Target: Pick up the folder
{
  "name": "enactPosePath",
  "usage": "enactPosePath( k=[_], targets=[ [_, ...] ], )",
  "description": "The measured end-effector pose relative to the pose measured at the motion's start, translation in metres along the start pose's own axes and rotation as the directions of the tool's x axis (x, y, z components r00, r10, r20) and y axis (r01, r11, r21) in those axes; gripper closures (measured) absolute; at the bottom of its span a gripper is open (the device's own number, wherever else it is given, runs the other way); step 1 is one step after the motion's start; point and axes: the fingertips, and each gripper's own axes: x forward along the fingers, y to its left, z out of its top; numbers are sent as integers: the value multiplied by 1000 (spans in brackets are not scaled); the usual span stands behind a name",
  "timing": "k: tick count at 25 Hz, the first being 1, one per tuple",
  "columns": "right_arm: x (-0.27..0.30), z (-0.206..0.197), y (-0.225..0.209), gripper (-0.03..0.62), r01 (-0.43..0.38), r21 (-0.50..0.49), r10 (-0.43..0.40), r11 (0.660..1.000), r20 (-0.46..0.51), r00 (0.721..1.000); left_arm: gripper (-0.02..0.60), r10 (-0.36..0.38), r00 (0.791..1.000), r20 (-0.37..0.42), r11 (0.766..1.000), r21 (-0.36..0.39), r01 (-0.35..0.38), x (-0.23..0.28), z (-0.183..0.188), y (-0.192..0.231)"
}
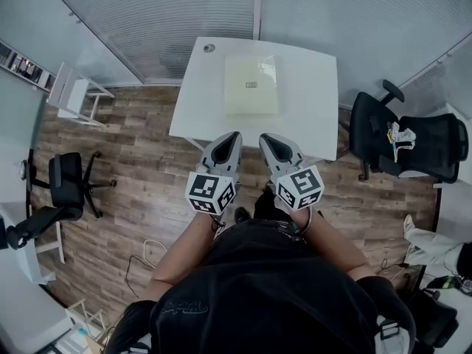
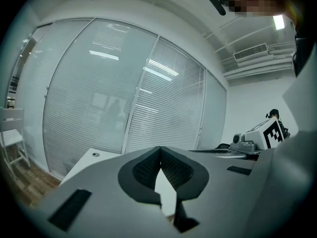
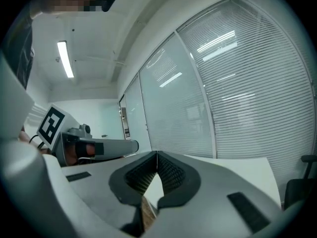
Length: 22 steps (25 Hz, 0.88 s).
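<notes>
A pale yellow-green translucent folder (image 1: pixel 251 85) lies flat on the white table (image 1: pixel 310 102), near its far middle. My left gripper (image 1: pixel 234 136) is shut and empty, its tips over the table's near edge, short of the folder. My right gripper (image 1: pixel 264 138) is shut too, beside the left one, also short of the folder. In the left gripper view the jaws (image 2: pixel 159 150) meet at the tips with only table showing below. The right gripper view shows the same closed jaws (image 3: pixel 157 154) over the white tabletop (image 3: pixel 237 168).
Frosted glass walls with blinds (image 1: pixel 184 6) stand behind the table. A black office chair (image 1: pixel 413 142) sits at the right, another black chair (image 1: pixel 66 186) at the left, a white shelf stand (image 1: pixel 74 94) at the far left. A small round fitting (image 1: pixel 209 48) sits in the table's far left corner.
</notes>
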Motion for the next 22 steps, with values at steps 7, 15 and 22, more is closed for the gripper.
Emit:
enactPosePath(
  k=[7, 15, 22],
  targets=[
    [25, 15, -58, 572, -23, -3, 23, 1000, 0, 1000, 569, 0, 1000, 9, 1000, 2, 0, 70, 14, 1],
    [35, 23, -118, 572, -33, -5, 33, 999, 1, 999, 569, 22, 999, 24, 1000, -3, -22, 126, 18, -3],
    [52, 17, -140, 572, -25, 32, 25, 999, -28, 999, 569, 21, 1000, -20, 1000, -17, -22, 157, 12, 15]
  ],
)
